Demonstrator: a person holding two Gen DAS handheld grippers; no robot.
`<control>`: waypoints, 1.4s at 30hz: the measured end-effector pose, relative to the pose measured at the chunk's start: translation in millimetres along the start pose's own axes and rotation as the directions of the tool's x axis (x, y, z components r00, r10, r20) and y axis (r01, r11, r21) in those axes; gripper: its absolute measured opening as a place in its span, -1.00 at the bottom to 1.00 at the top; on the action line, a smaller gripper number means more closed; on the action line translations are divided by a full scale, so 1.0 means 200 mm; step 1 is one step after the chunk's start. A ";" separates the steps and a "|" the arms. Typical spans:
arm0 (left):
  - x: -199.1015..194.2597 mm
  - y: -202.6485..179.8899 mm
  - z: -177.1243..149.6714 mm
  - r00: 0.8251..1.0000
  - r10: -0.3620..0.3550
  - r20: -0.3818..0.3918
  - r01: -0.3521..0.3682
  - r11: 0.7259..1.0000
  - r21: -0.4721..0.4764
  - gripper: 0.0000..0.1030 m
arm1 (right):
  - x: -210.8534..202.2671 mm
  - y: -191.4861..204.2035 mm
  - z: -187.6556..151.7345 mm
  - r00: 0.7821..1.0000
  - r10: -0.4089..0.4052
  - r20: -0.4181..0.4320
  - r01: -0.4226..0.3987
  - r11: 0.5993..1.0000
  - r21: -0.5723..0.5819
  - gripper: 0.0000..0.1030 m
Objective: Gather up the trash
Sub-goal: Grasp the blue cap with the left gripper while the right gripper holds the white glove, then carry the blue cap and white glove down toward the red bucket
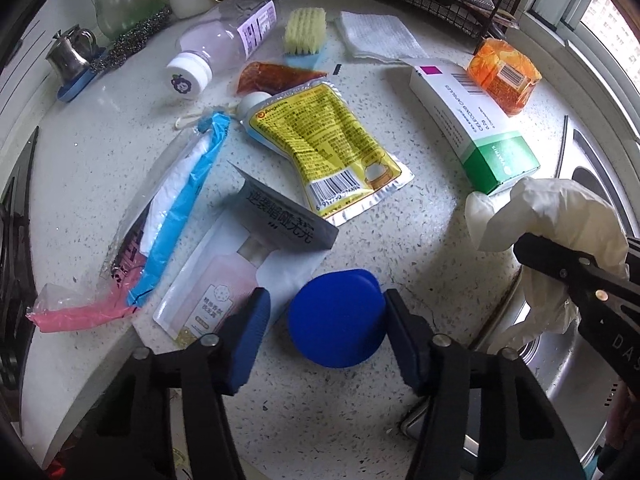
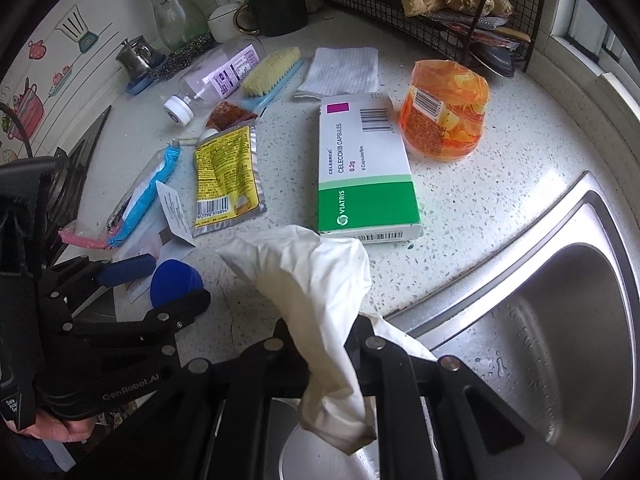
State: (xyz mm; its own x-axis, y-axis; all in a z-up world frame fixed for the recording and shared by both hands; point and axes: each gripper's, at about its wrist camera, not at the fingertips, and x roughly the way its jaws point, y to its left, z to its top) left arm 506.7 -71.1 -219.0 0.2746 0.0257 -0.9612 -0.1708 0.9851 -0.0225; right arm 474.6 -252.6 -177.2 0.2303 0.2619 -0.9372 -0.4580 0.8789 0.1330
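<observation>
My left gripper (image 1: 326, 320) is a black linkage frame with round silver pivot pins at each joint and ribbed blue pads (image 1: 250, 340) on its two fingers. My right gripper (image 2: 324, 344) has the same black links and silver pins. In the right wrist view, the left unit's housing carries grey "GenRobot.AI" lettering, with a black strap beside it.
</observation>
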 end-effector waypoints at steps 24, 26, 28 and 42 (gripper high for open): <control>-0.53 0.23 -0.37 0.990 -0.058 0.127 0.066 0.996 -0.057 -0.17 | -0.38 0.37 -0.20 0.996 -0.006 0.087 0.015 0.995 -0.094 -0.83; -0.58 0.25 -0.43 0.989 -0.059 0.138 0.068 0.996 -0.057 -0.17 | -0.42 0.44 -0.25 0.995 -0.010 0.100 0.020 0.995 -0.102 -0.82; -0.63 0.29 -0.50 0.987 -0.062 0.149 0.070 0.996 -0.051 -0.17 | -0.46 0.50 -0.31 0.994 -0.009 0.110 0.020 0.994 -0.104 -0.82; -0.84 0.53 -1.16 0.988 -0.045 0.146 0.051 0.998 -0.041 -0.17 | -0.55 0.94 -0.80 0.992 0.003 0.128 0.009 0.996 -0.090 -0.82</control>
State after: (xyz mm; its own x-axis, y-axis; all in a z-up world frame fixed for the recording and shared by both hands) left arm 222.8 -10.1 -123.5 0.4175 0.0065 -0.9087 -0.1951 0.9773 -0.0827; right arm 225.5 -180.5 -101.3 0.3370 0.3135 -0.8878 -0.5315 0.8416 0.0954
